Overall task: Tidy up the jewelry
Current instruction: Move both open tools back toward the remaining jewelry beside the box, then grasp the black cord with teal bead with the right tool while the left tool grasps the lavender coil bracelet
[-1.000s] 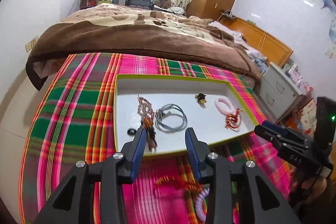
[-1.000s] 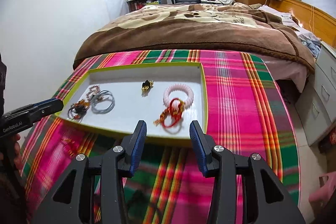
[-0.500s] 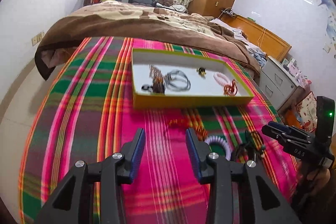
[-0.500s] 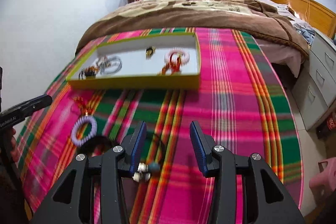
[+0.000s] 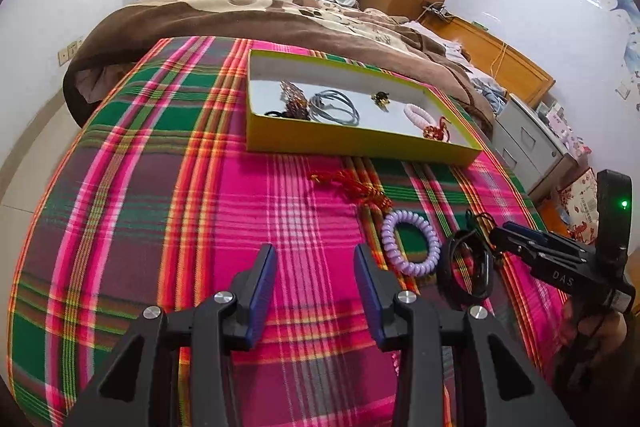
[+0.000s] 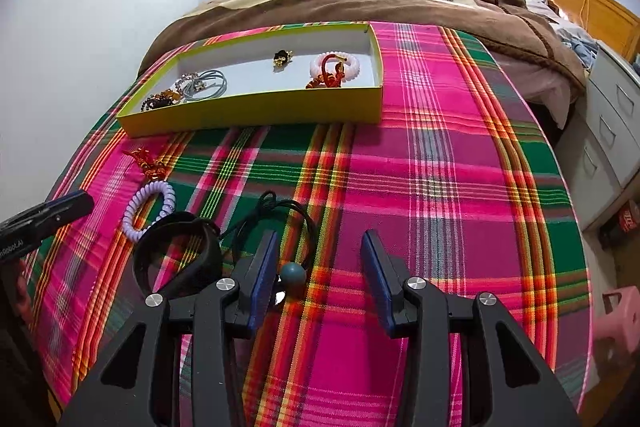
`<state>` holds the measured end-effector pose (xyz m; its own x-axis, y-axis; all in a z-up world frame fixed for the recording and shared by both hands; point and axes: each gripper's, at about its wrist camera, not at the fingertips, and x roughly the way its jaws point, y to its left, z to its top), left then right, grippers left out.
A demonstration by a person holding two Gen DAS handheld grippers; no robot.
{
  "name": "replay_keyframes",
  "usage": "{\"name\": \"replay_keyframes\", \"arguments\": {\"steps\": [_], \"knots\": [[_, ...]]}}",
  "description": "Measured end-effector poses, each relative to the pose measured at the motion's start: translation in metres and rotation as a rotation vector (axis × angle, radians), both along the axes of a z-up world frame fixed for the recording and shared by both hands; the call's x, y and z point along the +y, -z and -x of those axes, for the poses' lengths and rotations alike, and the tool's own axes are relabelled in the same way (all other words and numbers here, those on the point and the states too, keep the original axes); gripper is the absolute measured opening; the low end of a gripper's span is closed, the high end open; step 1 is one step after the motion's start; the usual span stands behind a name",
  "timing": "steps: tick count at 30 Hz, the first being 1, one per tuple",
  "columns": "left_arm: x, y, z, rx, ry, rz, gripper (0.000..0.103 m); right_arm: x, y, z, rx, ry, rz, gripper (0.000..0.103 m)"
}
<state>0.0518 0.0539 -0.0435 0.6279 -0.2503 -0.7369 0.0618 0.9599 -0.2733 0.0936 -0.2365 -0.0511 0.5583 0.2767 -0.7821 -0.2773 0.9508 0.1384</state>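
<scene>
We see the tray (image 5: 360, 145) of jewelry well ahead of both pairs of fingers, on the plaid cloth (image 5: 160, 187). A purple coil bracelet (image 5: 410, 243) and black band (image 6: 176, 259) lie just beside our right gripper (image 6: 320, 279), its left finger (image 6: 264, 279) touching a teal bead (image 6: 293, 274). Our left gripper (image 5: 316, 291) hovers low, level. Both spread wide, holding nothing.

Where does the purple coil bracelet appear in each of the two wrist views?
Left wrist view: the purple coil bracelet lies right of centre, on the plaid cloth.
Right wrist view: it lies at lower left.
Shared landmark: the black band right beside it.
</scene>
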Motion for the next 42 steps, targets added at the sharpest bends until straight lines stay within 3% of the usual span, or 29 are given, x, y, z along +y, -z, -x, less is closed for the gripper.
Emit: {"name": "replay_keyframes", "arguments": {"steps": [7,21,26,31,36,42], "knots": [[-0.001,0.003,0.000,0.011,-0.010,0.001,0.040,-0.002,0.001,0.000,0.004,0.006,0.006,0.013],[-0.030,0.002,-0.017,0.028,0.066,0.029,0.040,-0.014,-0.010,0.003,-0.047,0.022,-0.028,0.012],[-0.047,0.003,-0.026,0.036,0.075,-0.015,0.039,-0.019,-0.013,0.003,-0.058,0.024,-0.054,0.012],[-0.063,0.005,-0.031,0.032,0.088,-0.129,0.039,-0.024,-0.014,0.002,-0.065,0.030,-0.073,0.012],[-0.068,0.007,-0.032,0.027,0.077,-0.232,0.021,-0.025,-0.015,0.001,-0.070,0.031,-0.086,0.012],[-0.068,0.006,-0.032,0.029,0.084,-0.252,0.015,-0.028,-0.016,0.000,-0.071,0.031,-0.094,0.012]]}}
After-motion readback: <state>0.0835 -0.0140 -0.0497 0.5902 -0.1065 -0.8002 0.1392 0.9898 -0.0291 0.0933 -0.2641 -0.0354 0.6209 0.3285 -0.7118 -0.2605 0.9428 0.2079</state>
